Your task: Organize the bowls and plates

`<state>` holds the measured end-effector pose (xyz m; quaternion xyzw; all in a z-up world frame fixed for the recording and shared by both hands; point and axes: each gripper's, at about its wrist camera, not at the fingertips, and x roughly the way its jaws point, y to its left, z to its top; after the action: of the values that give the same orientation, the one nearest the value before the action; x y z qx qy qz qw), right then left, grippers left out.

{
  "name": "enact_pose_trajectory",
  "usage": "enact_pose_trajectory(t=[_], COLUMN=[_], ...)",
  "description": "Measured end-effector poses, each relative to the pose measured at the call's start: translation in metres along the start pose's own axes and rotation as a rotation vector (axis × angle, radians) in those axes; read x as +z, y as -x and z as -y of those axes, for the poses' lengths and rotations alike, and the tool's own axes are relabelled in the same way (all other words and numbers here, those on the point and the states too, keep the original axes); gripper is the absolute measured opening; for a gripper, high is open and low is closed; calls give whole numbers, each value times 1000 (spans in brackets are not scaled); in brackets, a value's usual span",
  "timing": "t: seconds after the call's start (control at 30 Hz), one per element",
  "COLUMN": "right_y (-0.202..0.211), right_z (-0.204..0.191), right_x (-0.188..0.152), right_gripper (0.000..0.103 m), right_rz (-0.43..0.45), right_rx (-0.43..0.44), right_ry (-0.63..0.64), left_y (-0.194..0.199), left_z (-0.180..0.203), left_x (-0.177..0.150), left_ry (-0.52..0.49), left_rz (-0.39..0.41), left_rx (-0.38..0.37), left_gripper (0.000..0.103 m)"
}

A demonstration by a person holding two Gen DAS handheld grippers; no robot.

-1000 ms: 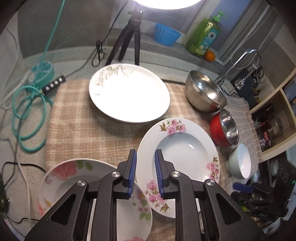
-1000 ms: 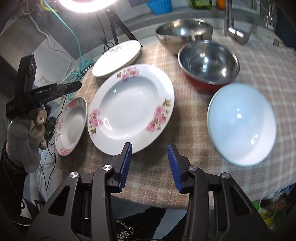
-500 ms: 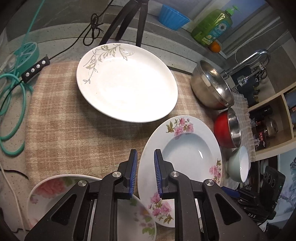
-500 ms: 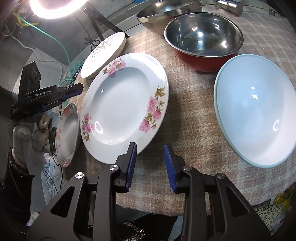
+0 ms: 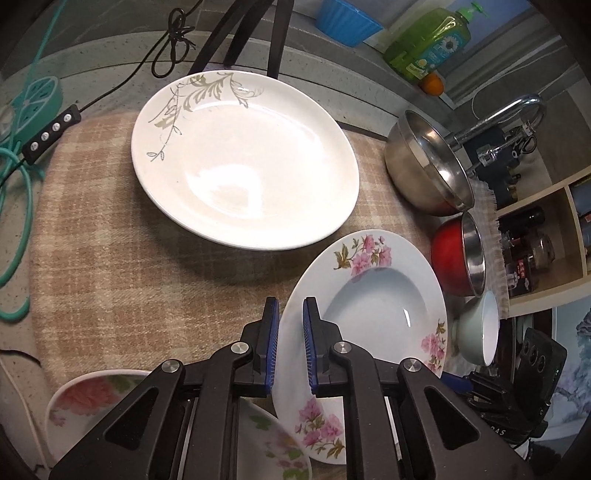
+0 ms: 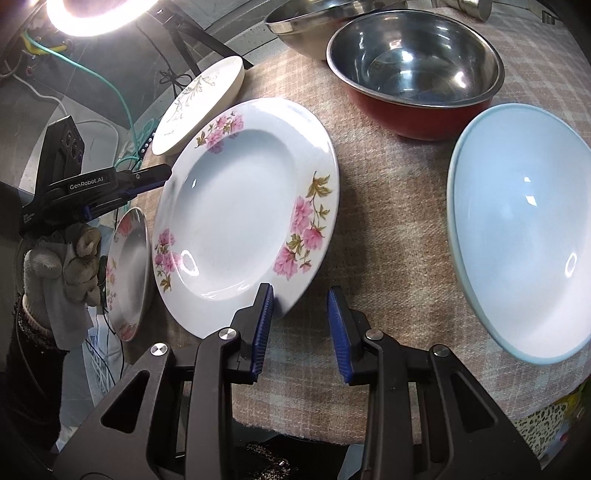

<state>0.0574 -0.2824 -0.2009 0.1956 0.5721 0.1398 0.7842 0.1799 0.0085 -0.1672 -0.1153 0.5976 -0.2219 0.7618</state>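
Observation:
A deep plate with pink flowers [image 5: 369, 302] [image 6: 236, 221] lies on the checked cloth. My left gripper [image 5: 290, 302] [image 6: 147, 184] is shut on its left rim, one pad above and one outside the edge. My right gripper [image 6: 300, 291] stands open at the plate's near edge; the left pad sits at the rim and the right pad hangs over bare cloth. Around it are a white plate with a grey leaf pattern [image 5: 243, 162], a small flowered plate [image 5: 96, 402], a steel bowl [image 5: 424, 170], a red bowl [image 6: 413, 62] and a pale blue bowl [image 6: 524, 229].
A gloved hand [image 6: 59, 266] holds the left gripper. A tripod [image 5: 273, 33], a ring light [image 6: 96, 14], a green soap bottle [image 5: 428, 37] and a tap [image 5: 509, 110] stand at the back. A teal cable [image 5: 14, 206] and a switch box [image 5: 51, 133] lie left. The table's edge [image 6: 332, 432] is near.
Both grippers sank closer to the pink-flowered plate. The left jaws narrowed onto its rim. The right jaws narrowed too and moved up to the near edge.

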Motion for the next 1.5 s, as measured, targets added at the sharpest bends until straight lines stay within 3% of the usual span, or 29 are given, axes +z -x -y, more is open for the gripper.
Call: enact_pose_trajectory(t=[0.3,1.5], right_y=[-4,7], right_z=[-2,-1], right_x=[4,-13], right_gripper=[23,23], right_rz=[1,-37], right_rx=[17,-19], right_ry=[14,52], left_y=[-4,-14], left_z=[1,37], left_x=[2,-20], left_ry=[-10,-86], left_rz=[-13,-42], left_rx=[5,40], left_gripper=[11,12])
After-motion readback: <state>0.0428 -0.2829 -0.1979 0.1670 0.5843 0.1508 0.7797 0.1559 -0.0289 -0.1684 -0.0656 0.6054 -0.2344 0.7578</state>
